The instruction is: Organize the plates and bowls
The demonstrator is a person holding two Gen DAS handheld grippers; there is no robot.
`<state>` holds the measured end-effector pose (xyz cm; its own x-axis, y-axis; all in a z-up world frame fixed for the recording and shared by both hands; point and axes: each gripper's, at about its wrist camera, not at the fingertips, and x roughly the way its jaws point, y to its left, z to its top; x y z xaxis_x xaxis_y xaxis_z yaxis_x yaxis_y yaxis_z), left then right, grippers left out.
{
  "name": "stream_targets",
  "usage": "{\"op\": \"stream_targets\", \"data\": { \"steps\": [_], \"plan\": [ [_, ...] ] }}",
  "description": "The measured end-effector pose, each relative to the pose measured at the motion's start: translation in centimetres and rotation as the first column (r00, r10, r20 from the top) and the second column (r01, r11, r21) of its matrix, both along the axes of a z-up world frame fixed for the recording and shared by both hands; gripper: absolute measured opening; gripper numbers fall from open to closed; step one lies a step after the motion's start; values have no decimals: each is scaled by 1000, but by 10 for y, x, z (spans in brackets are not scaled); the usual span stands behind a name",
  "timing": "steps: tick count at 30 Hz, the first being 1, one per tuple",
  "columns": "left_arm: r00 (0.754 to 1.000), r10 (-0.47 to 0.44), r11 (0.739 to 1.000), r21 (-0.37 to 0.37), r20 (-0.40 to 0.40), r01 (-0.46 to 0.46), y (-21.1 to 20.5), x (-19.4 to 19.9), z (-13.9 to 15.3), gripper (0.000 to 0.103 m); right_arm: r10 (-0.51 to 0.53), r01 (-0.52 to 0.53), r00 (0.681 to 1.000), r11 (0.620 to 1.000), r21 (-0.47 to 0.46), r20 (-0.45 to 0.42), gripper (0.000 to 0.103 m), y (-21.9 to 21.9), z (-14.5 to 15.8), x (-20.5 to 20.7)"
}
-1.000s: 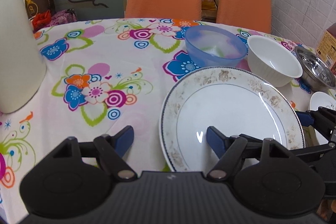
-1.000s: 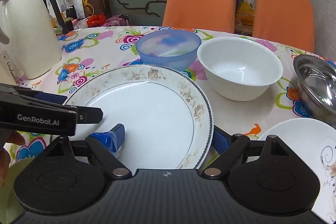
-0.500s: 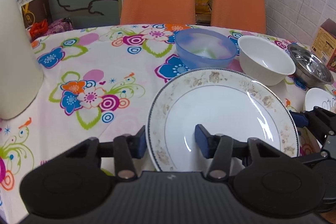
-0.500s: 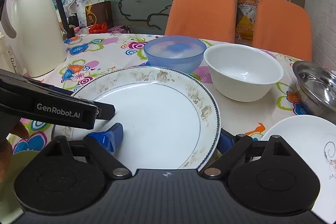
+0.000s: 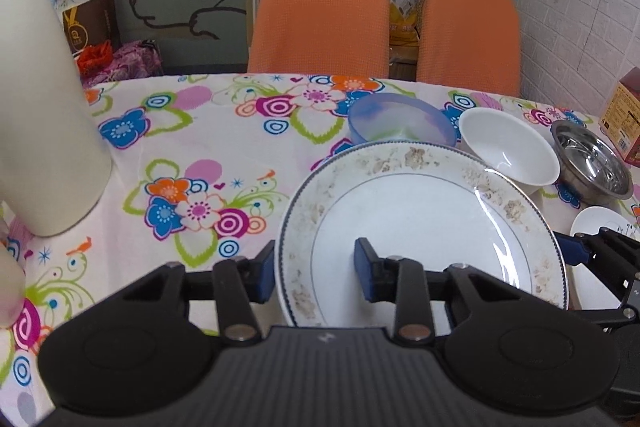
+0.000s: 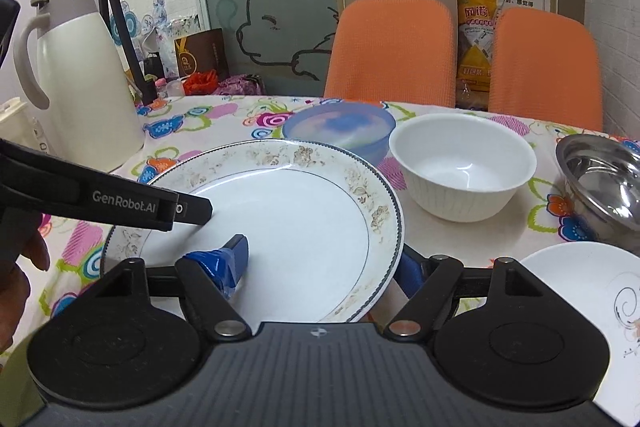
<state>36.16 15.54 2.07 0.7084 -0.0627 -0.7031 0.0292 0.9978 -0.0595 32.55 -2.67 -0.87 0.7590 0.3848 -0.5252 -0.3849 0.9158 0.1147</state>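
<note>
Two grippers have hold of one big floral-rimmed plate (image 5: pixel 420 223) at once: the left gripper (image 5: pixel 316 277) is clamped over its left rim, the right gripper (image 6: pixel 320 267) over its right rim. It sits near the table's (image 5: pixel 192 131) front edge. Just behind: blue bowl (image 6: pixel 340 131), white bowl (image 6: pixel 464 167), steel bowl (image 6: pixel 600 179). Small plate (image 6: pixel 584 291) off right.

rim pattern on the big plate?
The large plate is white with faded brown floral motifs, a dark blue beaded edge and a thin inner ring; clearest in right wrist view.

Behind the plate (image 6: pixel 288 215) stand two bowls (image 6: pixel 460 167), side by side.
</note>
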Motion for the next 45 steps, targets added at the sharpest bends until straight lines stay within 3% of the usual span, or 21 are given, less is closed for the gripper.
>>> {"op": "stream_targets", "data": {
  "steps": [10,20,26,29,36,37,38,40,45],
  "plan": [
    [999,11,1000,8,33,-12,5,-84,20,33,25,-25,1000,999,31,19,63,0,22,-61],
    [998,63,998,14,-5,-63,9,-180,-1,33,37,-35,999,996,78,-16,64,2,7,-147],
    [997,81,997,19,-19,-81,14,-189,-15,33,52,-48,998,995,93,-40,64,9,-7,-160],
    [997,81,995,55,-8,-80,12,-186,-18,33,53,-46,997,991,123,-54,64,8,-12,-156],
    [997,81,993,85,12,-81,12,-183,-20,33,65,-61,997,994,92,-49,66,13,-16,-152],
    [996,82,994,73,16,-83,14,-182,-19,38,76,-73,996,995,71,-48,65,15,-17,-153],
    [996,86,995,56,23,-88,17,-183,-16,49,83,-80,995,995,52,-48,64,17,-17,-152],
    [994,94,995,32,52,-96,23,-185,-9,59,76,-73,996,995,70,-48,64,14,-16,-151],
    [984,125,991,35,128,-131,27,-189,14,61,25,-21,999,989,146,-24,64,3,-10,-151]
  ]
}}
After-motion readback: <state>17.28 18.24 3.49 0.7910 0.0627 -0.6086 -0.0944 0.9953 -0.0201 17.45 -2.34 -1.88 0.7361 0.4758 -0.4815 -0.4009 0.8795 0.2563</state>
